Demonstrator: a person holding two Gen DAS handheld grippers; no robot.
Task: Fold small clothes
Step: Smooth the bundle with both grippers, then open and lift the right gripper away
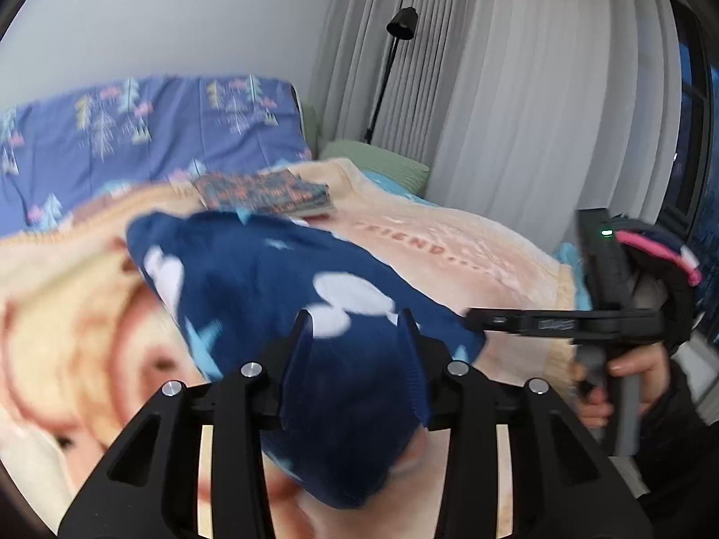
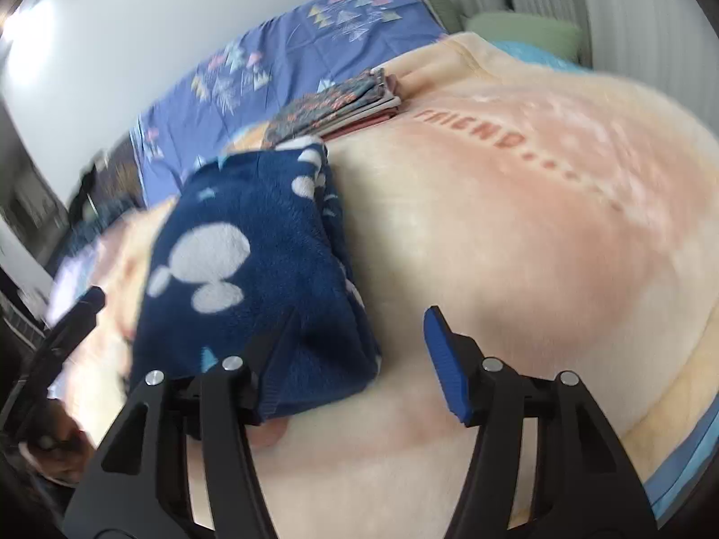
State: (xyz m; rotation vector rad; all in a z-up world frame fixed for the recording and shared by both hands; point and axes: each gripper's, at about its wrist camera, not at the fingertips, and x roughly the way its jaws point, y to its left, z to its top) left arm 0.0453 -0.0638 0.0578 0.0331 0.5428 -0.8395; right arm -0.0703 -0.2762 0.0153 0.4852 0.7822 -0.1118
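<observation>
The left gripper [image 1: 355,328] had its blue pads closed on a bunched fold of the navy fleece garment [image 1: 278,278], which lay in a heap on the peach blanket [image 1: 472,242], spreading toward eleven o'clock from the jaws. The right gripper [image 2: 359,355] stood wide apart, pads pressing on nothing; the garment's corner lay against its left finger [image 2: 274,359], the right finger [image 2: 442,359] over bare blanket. At twelve o'clock beyond the garment sat a folded patterned stack [image 1: 265,193]. A hand [image 1: 629,382] gripped the right tool's handle at three o'clock.
</observation>
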